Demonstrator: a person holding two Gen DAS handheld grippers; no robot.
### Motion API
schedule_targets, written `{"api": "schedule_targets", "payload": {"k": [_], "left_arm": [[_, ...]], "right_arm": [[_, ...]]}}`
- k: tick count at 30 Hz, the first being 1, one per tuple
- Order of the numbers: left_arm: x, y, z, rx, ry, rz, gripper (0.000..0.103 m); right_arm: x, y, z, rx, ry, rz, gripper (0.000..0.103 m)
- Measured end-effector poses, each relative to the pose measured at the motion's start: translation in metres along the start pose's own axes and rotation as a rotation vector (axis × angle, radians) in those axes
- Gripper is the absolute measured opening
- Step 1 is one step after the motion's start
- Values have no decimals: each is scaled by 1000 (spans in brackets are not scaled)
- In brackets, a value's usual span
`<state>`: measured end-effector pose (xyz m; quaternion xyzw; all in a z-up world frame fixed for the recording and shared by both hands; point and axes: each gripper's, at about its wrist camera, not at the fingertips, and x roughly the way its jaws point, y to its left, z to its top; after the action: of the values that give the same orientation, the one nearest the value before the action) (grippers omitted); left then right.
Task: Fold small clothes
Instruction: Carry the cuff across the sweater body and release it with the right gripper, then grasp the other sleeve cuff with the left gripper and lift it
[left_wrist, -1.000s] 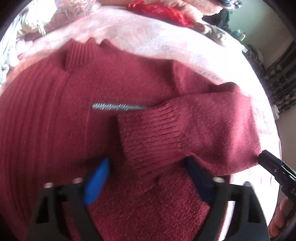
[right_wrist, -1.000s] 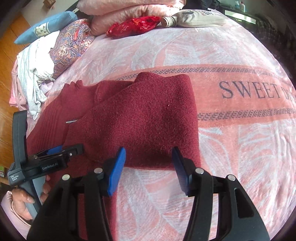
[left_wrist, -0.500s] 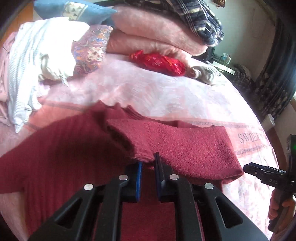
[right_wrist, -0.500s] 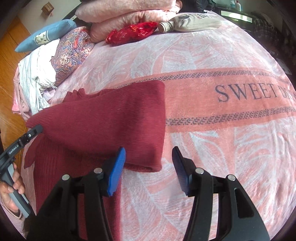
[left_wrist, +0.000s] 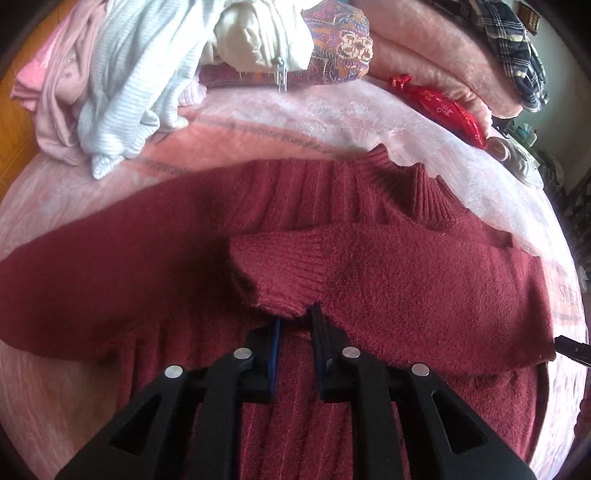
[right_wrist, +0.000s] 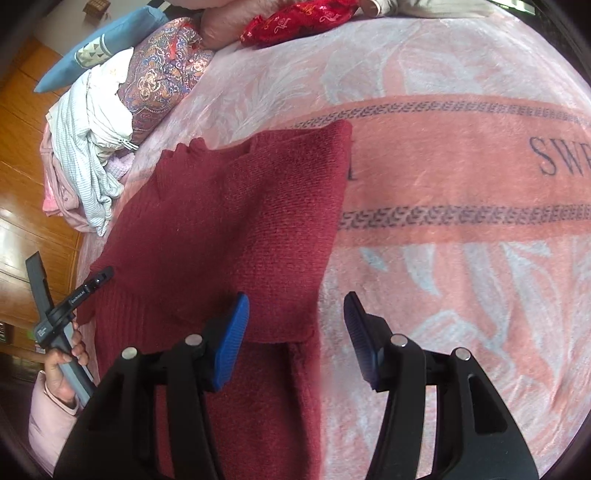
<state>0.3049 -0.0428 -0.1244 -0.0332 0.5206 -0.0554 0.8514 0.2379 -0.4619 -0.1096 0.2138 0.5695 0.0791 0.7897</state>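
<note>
Step in hand, by the look of it: laying the folded sleeve across the chest of the dark red sweater (left_wrist: 147, 258), spread flat on the pink blanket (right_wrist: 443, 166) with its collar (left_wrist: 417, 192) on the far side. Left gripper (left_wrist: 295, 314) nipped on the lower edge of the sleeve cuff (left_wrist: 280, 273), jaws narrow and just eased a shade wider, knit caught between the tips. Right gripper (right_wrist: 295, 306) parted about halfway, nothing between the pads, poised over the sweater's folded side edge. To do it well: carry the cuff low and level, in line with the shoulders and just below the collar, so that the sleeve lands without a twist. Set it down on the body before letting go fully; a loosening grip on soft knit probably lets the cuff slide out early and curl. Bring the right gripper down onto the fold line to pin it, then smooth outward. Leave the outstretched other sleeve for afterwards.
</note>
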Motion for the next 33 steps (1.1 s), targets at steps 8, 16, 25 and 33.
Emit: {"api": "schedule_targets", "payload": {"k": [8,16,25,33], "left_arm": [[4,0,-3,22,-27,36,38],[13,2,-5,21,-16,68,50],[-26,42,1,-6,-24,76,86],[-54,169,-10,-195,42,183,95]], "right_arm": [[22,0,-3,7,64,-75,26],[29,0,-13,4,41,-156,23],[3,24,-18,-55,-14,-243,43],[-5,74,-32,-85,-6,-294,47]]}}
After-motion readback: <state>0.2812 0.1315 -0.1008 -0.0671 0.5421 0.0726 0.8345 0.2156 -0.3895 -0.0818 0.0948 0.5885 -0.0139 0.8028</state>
